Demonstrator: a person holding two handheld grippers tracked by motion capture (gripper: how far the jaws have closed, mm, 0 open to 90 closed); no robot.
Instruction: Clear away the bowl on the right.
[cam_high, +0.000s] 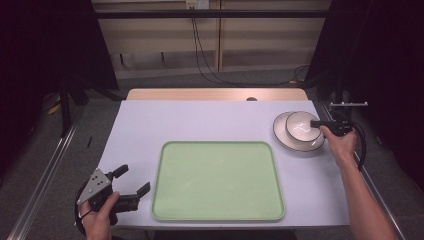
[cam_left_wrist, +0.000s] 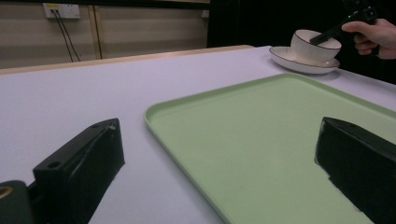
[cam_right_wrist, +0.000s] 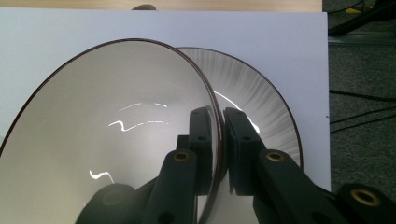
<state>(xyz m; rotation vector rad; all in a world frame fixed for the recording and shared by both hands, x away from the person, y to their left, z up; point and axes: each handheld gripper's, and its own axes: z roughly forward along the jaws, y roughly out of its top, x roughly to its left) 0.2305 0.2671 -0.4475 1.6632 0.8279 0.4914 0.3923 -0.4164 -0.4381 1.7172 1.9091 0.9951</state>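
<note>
Bowl rim sits pinched between the right gripper's closed fingers, tray lying left, left gripper wide open, empty.

Right gripper: jaws closed on the bowl's rim, one inside, one outside.
Bowl: white, dark-edged, sitting in the plate.
Plate: white, ribbed, under and beside the bowl.
Counter: pale, beyond the bowl.

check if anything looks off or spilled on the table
Nothing stands out. The bowl sits upright in its plate, its rim pinched by the right tongs; the green tray lies bare and square.
</note>
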